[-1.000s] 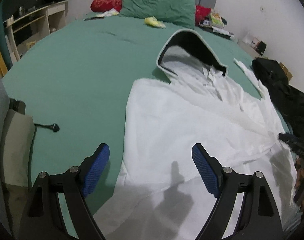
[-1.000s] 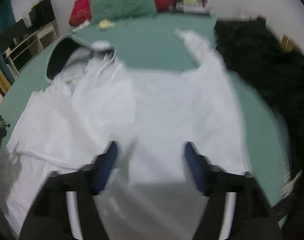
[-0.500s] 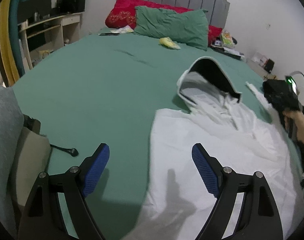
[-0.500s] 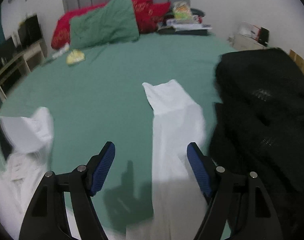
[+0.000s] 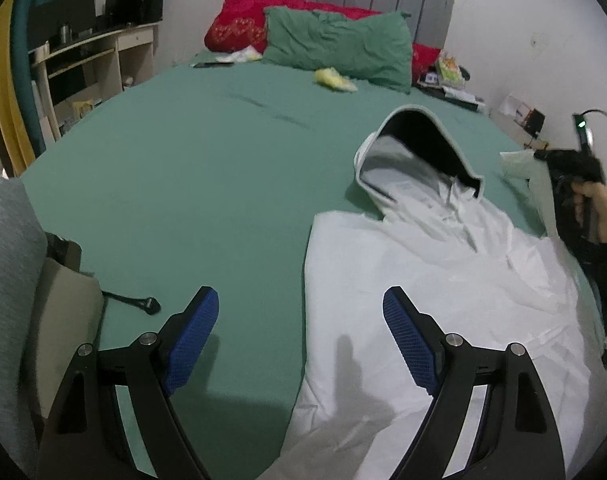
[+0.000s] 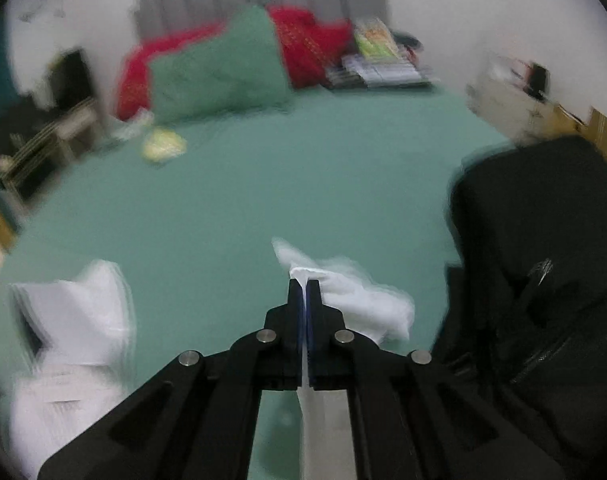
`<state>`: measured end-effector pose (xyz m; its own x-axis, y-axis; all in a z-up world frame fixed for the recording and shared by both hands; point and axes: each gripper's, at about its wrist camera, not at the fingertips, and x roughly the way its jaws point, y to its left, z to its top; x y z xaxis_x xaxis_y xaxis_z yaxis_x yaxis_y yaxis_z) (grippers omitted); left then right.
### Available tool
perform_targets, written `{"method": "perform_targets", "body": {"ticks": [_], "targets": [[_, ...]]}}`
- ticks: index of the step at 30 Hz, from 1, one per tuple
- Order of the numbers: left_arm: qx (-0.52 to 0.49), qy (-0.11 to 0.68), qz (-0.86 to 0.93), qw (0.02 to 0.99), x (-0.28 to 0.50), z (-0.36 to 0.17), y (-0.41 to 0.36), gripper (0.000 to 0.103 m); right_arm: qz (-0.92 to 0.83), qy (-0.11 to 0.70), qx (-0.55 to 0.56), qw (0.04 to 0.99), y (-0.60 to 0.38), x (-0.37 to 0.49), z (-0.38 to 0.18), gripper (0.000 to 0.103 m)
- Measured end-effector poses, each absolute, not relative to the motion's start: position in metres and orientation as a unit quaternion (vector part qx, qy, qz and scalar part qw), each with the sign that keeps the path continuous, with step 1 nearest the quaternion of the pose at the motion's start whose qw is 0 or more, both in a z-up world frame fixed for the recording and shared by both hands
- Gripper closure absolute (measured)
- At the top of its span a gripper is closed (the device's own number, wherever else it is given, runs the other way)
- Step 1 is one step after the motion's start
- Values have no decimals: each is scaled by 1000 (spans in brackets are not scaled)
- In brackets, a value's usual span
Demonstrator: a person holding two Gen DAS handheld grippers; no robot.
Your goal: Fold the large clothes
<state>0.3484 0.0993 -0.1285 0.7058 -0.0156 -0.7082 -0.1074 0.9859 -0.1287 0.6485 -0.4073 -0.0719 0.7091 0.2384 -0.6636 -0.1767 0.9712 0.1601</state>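
A white hoodie (image 5: 431, 280) lies spread on the green bed (image 5: 183, 168), its hood (image 5: 415, 148) with a dark lining pointing toward the pillows. My left gripper (image 5: 299, 336) is open and empty, hovering over the hoodie's left edge. My right gripper (image 6: 304, 286) is shut on the cuff of the white sleeve (image 6: 355, 300) and holds it above the sheet. In the left wrist view the right gripper (image 5: 579, 160) shows at the far right with the sleeve end (image 5: 519, 162). The hood also shows in the right wrist view (image 6: 71, 312), blurred.
A black garment (image 6: 543, 264) lies along the bed's right side. Green pillow (image 5: 339, 48) and red pillows (image 5: 239, 28) sit at the headboard. A yellow item (image 5: 333, 78) lies near them. A black cable plug (image 5: 143, 304) lies at the left edge. Desk shelves (image 5: 83, 64) stand left.
My right gripper moved forward along the sleeve and shut on its cuff, lifting it. My left gripper shifted left toward the hoodie's edge and stayed open.
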Motion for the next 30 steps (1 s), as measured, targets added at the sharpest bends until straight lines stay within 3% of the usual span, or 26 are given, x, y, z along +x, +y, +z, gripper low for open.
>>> {"method": "perform_targets", "body": {"ticks": [8, 11, 16, 22, 23, 24, 25, 27, 30], "targets": [[-100, 356, 18, 929, 325, -102, 110, 16, 260, 295, 62, 917, -311, 538, 41, 101], [-102, 341, 13, 934, 312, -89, 116, 16, 313, 298, 58, 900, -269, 496, 45, 101], [-120, 325, 20, 938, 297, -75, 135, 16, 382, 327, 18, 864, -187, 439, 9, 101], [-122, 355, 41, 926, 308, -90, 148, 16, 390, 447, -24, 805, -104, 426, -103, 99], [-121, 365, 45, 922, 310, -95, 149, 16, 389, 473, -33, 790, -96, 421, -122, 97], [-121, 374, 46, 918, 312, -99, 150, 16, 390, 497, -42, 774, -88, 417, -140, 84], [-122, 382, 46, 915, 314, -103, 151, 16, 394, 514, -50, 761, -83, 412, -151, 64], [-125, 395, 50, 909, 318, -109, 153, 16, 406, 516, -59, 752, -85, 403, -154, 38], [-132, 404, 53, 903, 325, -115, 156, 16, 409, 491, -53, 768, -106, 411, -129, 33]]}}
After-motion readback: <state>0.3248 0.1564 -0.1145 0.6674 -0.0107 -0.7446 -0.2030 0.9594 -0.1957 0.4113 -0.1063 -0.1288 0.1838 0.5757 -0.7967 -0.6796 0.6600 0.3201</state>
